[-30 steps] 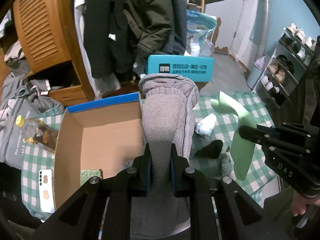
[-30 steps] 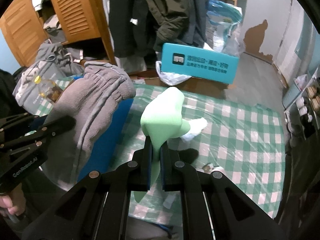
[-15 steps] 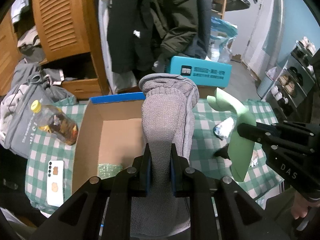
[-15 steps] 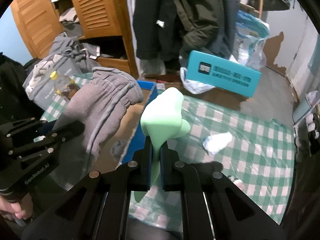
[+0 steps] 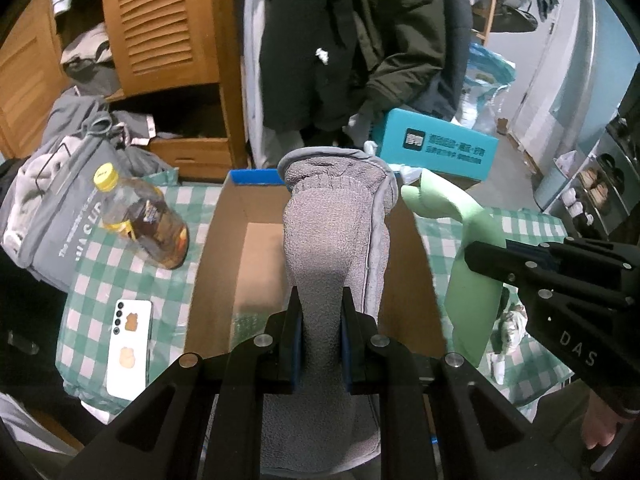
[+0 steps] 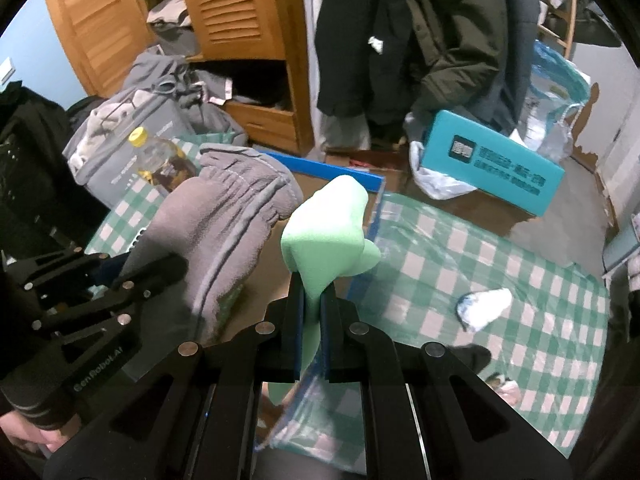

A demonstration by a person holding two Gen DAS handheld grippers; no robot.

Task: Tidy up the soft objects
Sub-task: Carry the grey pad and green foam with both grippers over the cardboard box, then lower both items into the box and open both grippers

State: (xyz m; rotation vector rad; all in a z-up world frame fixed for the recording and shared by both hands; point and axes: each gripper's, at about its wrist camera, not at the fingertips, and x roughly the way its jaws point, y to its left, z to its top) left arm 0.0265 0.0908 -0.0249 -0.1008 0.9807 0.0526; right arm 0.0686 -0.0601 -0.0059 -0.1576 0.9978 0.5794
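My left gripper (image 5: 320, 300) is shut on a grey fleece glove (image 5: 336, 224) and holds it above the open cardboard box (image 5: 208, 264), cuff pointing away. The glove also shows in the right wrist view (image 6: 224, 224). My right gripper (image 6: 312, 300) is shut on a pale green foam piece (image 6: 328, 236) and holds it over the box's right wall; the foam piece shows at right in the left wrist view (image 5: 472, 264). A white balled sock (image 6: 484, 306) and a black sock (image 6: 476, 358) lie on the checked cloth.
A tea bottle (image 5: 148, 220) and a white phone (image 5: 128, 344) lie left of the box. A grey bag (image 5: 52, 192) sits at far left. A teal carton (image 5: 436, 148) stands behind the table. A green item (image 5: 244, 320) lies inside the box. Small soft items (image 5: 508, 328) lie at the right.
Both grippers have moved left with their loads: the box now sits centred under the glove, and the foam piece is over the box's right wall. Bottle and phone have come into fuller view.
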